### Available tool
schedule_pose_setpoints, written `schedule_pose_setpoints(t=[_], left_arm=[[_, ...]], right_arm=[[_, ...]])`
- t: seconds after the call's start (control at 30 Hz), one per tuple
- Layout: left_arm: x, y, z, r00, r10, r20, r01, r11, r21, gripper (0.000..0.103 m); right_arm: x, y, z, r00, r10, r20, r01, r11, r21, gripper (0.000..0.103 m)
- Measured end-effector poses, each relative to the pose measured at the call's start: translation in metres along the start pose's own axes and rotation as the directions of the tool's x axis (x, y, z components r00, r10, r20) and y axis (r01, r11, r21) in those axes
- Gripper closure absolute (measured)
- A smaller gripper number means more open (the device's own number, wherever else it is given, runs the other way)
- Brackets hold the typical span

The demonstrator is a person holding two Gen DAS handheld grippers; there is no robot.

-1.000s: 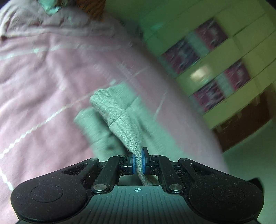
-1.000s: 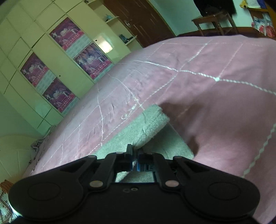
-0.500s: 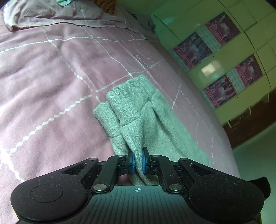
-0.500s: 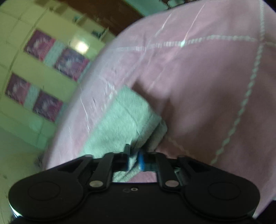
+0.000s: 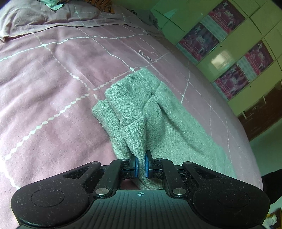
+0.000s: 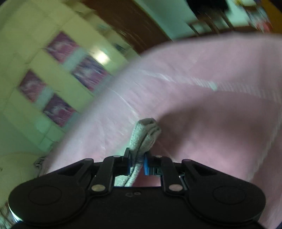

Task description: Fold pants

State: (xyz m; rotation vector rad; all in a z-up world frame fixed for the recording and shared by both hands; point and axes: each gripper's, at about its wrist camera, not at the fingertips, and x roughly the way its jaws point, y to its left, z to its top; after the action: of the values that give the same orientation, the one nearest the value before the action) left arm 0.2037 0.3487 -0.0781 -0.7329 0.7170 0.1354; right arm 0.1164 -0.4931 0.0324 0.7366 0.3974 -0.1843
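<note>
Grey knit pants (image 5: 146,112) lie bunched and partly folded on a pink bedspread (image 5: 52,84). My left gripper (image 5: 141,166) is shut on a pinched ridge of the pants fabric close to the bed. In the right wrist view, which is motion-blurred, my right gripper (image 6: 136,163) is shut on a narrow bunched end of the same grey pants (image 6: 144,135), held above the pink bedspread (image 6: 211,123).
A pale green wardrobe with pink posters (image 5: 229,52) stands beyond the bed's far edge. A pillow (image 5: 44,15) lies at the head of the bed. A dark brown door (image 6: 137,22) and furniture show beyond the bed in the right wrist view.
The left gripper has held its grip while the pants settled flatter on the bed. The right gripper has swung fast with the fabric, which now looks narrower and bunched.
</note>
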Motion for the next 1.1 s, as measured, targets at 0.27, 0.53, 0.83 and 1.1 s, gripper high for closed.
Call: schedule_pose_setpoints(t=[0.27,0.53,0.83,1.1], left_arm=[[-0.045,-0.009,-0.019,0.995,-0.063,0.077,0.067,0.996,-0.051,0.095],[-0.041,-0.056,-0.082,0.978,-0.21,-0.009,0.209,0.976,-0.067,0.095],[-0.015,-0.09,-0.108,0.967,-0.242,-0.076,0.238,0.969,-0.064,0.095],[0.006,-0.089,-0.108,0.96,-0.262,-0.1,0.248,0.96,-0.128,0.095]], right_arm=[[-0.002,-0.02,-0.008,0.986,-0.167,-0.002,0.167,0.982,0.086,0.049],[0.009,0.032,-0.065,0.977,0.139,-0.161,-0.132,0.99,0.054,0.049],[0.045,0.052,-0.105,0.876,0.316,-0.363,-0.238,0.94,0.244,0.05],[0.038,0.052,-0.108,0.864,0.333,-0.377,-0.238,0.931,0.277,0.055]])
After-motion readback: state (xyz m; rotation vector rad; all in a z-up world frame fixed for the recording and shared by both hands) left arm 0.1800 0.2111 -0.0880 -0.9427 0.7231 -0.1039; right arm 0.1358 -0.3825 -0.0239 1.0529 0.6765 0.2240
